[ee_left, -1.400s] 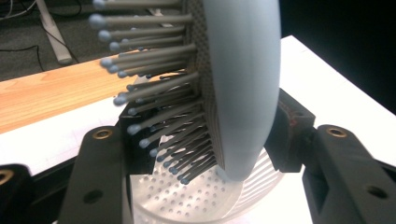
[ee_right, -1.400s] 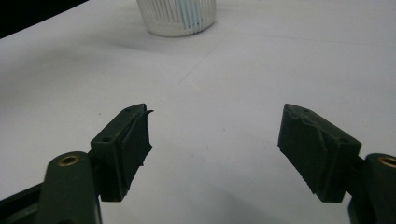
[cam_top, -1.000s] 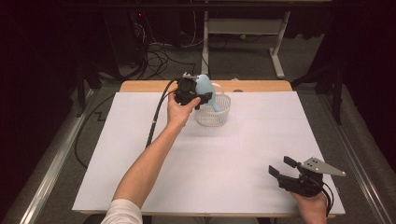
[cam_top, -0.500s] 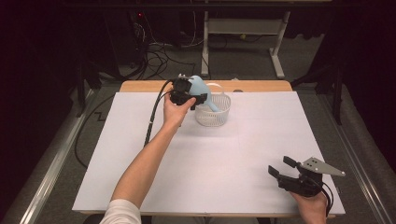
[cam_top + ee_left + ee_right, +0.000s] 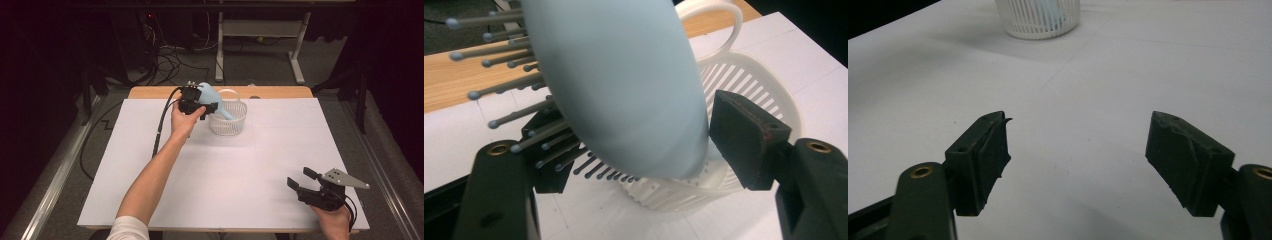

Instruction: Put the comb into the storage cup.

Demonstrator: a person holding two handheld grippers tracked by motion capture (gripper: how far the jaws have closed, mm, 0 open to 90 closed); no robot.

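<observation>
A light blue hairbrush (image 5: 207, 92) leans with its handle down inside a white slatted basket (image 5: 235, 126) at the table's far middle. My left gripper (image 5: 202, 103) is at the brush's head, beside the basket's left rim. In the left gripper view the brush head (image 5: 624, 85) sits between the jaws of my left gripper (image 5: 639, 135). These jaws have just been opening, and the right pad (image 5: 746, 135) stands just clear of the brush, with bristles across the left pad. Near the front right edge, my right gripper (image 5: 299, 181) (image 5: 1078, 130) is open and holds nothing.
White paper (image 5: 225, 180) covers the table, with a wooden edge (image 5: 280, 92) at the back. The basket (image 5: 1038, 17) has a loop handle (image 5: 719, 20). A black cable (image 5: 161, 125) trails from the left gripper. A dark floor with cables and a table frame lies beyond.
The left jaws have widened around the brush head, and the brush has tipped so its handle rests in the basket. The left hand barely shifted and the right hand stayed still.
</observation>
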